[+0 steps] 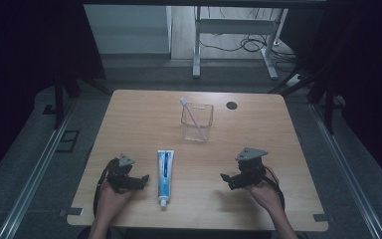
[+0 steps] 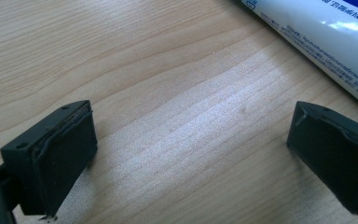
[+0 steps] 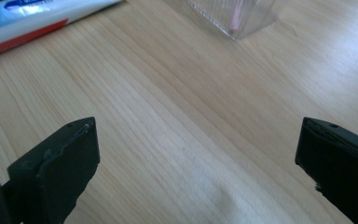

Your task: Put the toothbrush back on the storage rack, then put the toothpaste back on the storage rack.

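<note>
Wooden table (image 1: 129,119), light grain; clear square cup (image 1: 197,122) standing upright toward the far edge, pink toothbrush (image 1: 191,113) leaning inside; round black grommet (image 1: 232,105) beside it; white desk frame (image 1: 235,30) with loose cables beyond.

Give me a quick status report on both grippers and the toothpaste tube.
Left gripper open, empty, low beside the toothpaste tube. Right gripper open, empty. Tube flat on the table, untouched. Clear cup with toothbrush stands farther back; nothing in the way.

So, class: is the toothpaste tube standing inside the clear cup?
No, the toothpaste tube lies flat on the table, nearer the person than the clear cup.
</note>
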Motion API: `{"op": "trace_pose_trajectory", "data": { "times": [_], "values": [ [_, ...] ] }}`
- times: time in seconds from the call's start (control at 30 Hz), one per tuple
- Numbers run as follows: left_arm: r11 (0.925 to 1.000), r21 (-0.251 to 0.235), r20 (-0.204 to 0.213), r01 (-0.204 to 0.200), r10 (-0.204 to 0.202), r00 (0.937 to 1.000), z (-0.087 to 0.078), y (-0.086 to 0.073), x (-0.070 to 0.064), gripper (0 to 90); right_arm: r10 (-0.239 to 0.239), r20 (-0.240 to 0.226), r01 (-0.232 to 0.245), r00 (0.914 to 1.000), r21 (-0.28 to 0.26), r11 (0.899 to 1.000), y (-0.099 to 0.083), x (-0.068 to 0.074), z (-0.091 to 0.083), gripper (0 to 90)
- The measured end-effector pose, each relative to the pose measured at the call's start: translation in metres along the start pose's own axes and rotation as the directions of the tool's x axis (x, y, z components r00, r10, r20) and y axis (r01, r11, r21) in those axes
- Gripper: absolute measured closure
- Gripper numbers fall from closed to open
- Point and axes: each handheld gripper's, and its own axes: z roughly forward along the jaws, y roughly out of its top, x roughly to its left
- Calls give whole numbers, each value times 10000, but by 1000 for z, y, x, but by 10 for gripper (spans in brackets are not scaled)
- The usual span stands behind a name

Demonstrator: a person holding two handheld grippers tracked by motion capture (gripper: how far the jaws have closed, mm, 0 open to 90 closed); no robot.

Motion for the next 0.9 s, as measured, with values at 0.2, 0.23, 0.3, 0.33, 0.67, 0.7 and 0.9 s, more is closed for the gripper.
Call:
{"op": "trace_pose_trajectory", "data": {
  "times": [0.2,0.23,0.3,0.33,0.67,0.7,0.9],
  "values": [
    [10000,-2,-1,-2,2,10000,0,0,0,14,355,-20,-355,9994,-27,9994,-16,0,-1,5],
    [10000,-3,-2,-3,3,10000,0,0,0,14,370,42,-370,9993,-8,9993,-21,0,-1,6],
    [10000,-3,-1,0,0,10000,0,0,0,14,368,67,-368,9993,0,9993,-23,1,-1,6],
    [10000,-3,2,2,-2,10000,0,0,0,14,361,61,-361,9993,42,9993,-25,1,-1,6],
    [10000,0,-3,-2,2,10000,0,0,0,14,548,171,-553,9984,303,9980,-45,4,2,18],
    [10000,21,-4,-27,27,10000,0,0,0,14,584,170,-589,9981,328,9977,-49,5,2,19],
    [10000,9,-65,40,-39,10000,-1,0,0,22,578,250,-590,9980,484,9971,-55,4,4,20]
  ]
}}
